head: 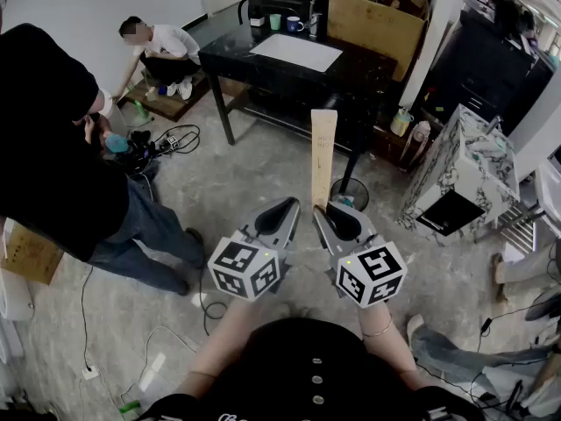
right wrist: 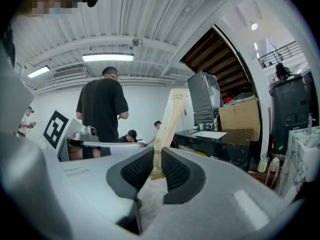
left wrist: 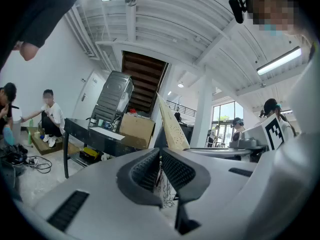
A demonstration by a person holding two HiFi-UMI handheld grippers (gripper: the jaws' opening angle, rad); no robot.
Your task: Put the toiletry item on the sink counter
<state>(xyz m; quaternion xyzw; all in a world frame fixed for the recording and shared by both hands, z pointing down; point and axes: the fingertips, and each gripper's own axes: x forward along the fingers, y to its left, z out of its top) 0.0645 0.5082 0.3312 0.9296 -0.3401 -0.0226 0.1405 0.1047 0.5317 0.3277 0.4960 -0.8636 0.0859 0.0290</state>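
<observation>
A long flat beige toiletry packet [head: 323,152] stands upright out of my right gripper [head: 329,210], whose jaws are shut on its lower crimped end. In the right gripper view the packet [right wrist: 169,119] rises from between the ribbed pads of that gripper [right wrist: 157,159]. Close beside it on the left, my left gripper [head: 285,207] has its jaws nearly together and holds nothing. Its own view shows the left gripper [left wrist: 160,156] with only a thin gap, and the packet [left wrist: 172,124] behind it. Both are held at waist height over the concrete floor. A white marbled cabinet [head: 465,169] stands to the right.
Ahead is a black table [head: 289,68] with a white sheet and mugs, and a cardboard box [head: 377,16] behind it. A person in black [head: 53,147] stands close at the left and another [head: 158,46] sits farther back. Cables [head: 175,139] lie on the floor, bottles [head: 401,121] by a post.
</observation>
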